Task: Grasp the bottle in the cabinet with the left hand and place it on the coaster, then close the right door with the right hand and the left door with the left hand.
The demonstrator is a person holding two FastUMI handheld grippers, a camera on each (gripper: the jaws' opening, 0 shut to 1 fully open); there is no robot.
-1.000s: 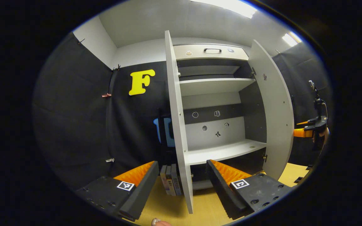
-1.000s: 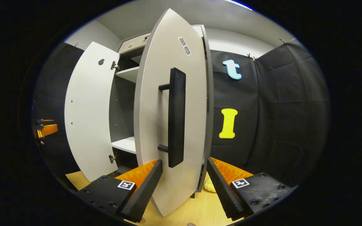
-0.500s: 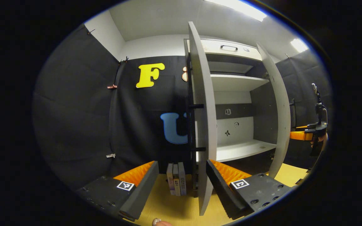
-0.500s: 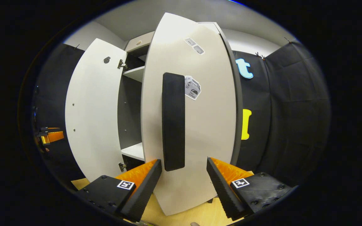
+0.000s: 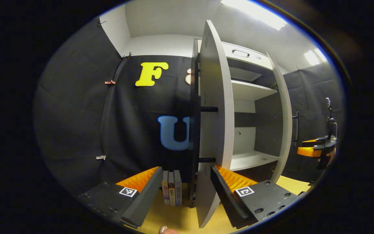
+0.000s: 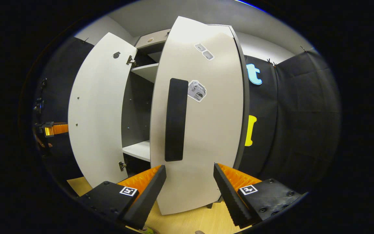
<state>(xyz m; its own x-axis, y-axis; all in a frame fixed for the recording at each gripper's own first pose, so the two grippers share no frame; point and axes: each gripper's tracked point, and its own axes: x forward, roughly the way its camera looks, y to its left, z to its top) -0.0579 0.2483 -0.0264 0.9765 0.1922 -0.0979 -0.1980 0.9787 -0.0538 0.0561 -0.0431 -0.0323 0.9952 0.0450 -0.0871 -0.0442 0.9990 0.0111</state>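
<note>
Squarely before right door (image 6: 203, 130), right hand-held gripper (image 6: 189, 191)

Cabinet (image 5: 252, 91): pale shelves, centre-right of frame.
Right door (image 6: 203, 130): frame centre, half-shut.
Left door (image 6: 96, 113): frame left, wide open.

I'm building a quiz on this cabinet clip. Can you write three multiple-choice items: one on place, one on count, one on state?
1. Where do the books stand?
A. on the tabletop beside the left door
B. on the upper shelf
C. on the floor

2. How many books?
A. one
B. three
C. six

3. How is the right door?
A. fully shut
B. removed
C. partly open

Answers: 1 A, they stand on the wood surface by that door's foot; 2 B, three spines show; 3 C, the shelves show through the gap beside it.
</note>
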